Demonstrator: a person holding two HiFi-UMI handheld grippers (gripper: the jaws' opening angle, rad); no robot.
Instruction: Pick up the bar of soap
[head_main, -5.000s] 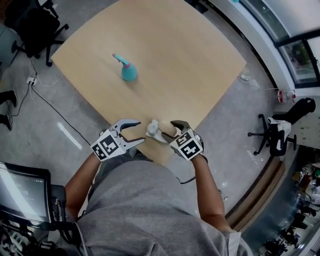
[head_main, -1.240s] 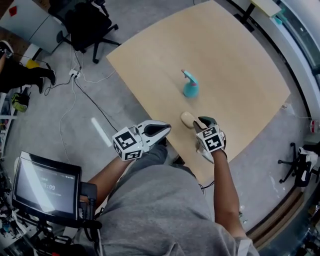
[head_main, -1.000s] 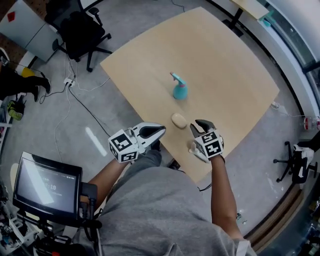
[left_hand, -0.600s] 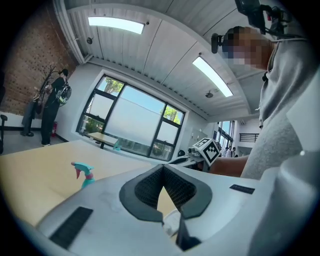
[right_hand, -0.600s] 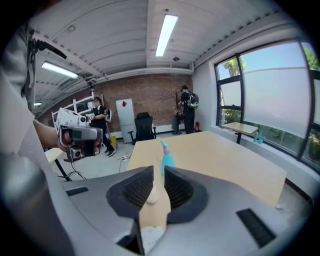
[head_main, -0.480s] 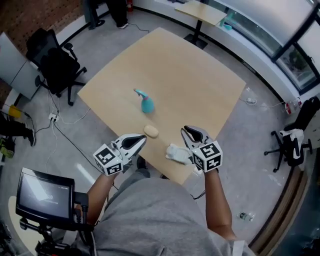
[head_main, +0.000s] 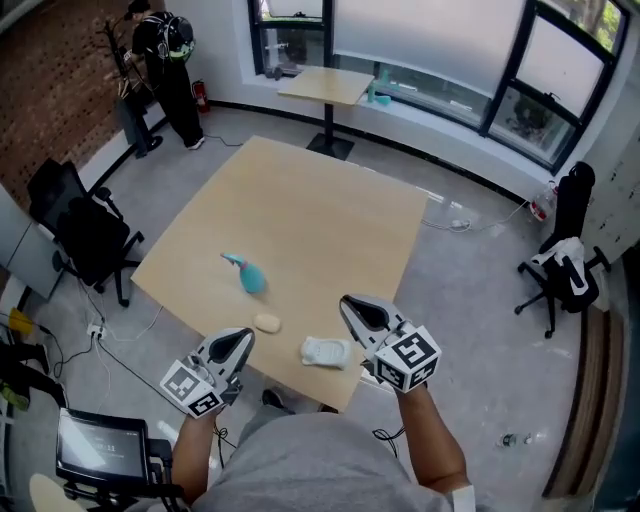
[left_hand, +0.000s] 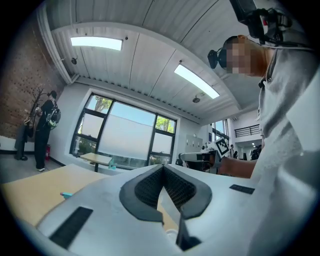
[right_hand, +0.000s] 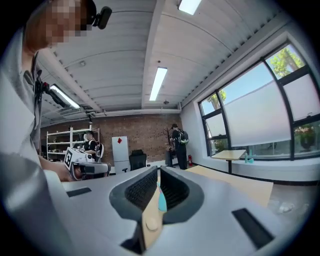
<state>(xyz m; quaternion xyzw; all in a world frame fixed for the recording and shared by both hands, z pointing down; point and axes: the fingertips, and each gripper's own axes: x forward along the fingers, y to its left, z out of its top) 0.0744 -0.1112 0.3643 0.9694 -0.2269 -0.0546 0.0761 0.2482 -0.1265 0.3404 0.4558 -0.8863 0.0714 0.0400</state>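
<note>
The beige bar of soap (head_main: 266, 322) lies on the tan table (head_main: 320, 220) near its front edge. A teal spray bottle (head_main: 247, 275) stands just behind it. My left gripper (head_main: 237, 345) hovers just in front of the soap, jaws shut and empty, pointing level across the room (left_hand: 163, 167). My right gripper (head_main: 355, 308) is raised over the table's front right part. Its jaws are closing to a thin gap with nothing between them (right_hand: 157, 171). Through that gap the bottle (right_hand: 161, 200) and a small beige round shape, perhaps the soap (right_hand: 149, 224), show far off.
A white lumpy object (head_main: 325, 351) lies on the table between the grippers. Office chairs (head_main: 85, 240) (head_main: 560, 265) stand left and right of the table. A small table (head_main: 328, 88) stands by the windows, a person (head_main: 165, 60) at the far left, a screen (head_main: 100, 445) at my lower left.
The head view has tipped up and now takes in the whole room. Both grippers have drawn back toward the table's near edge. The right gripper's jaws have narrowed and stand apart from the white object.
</note>
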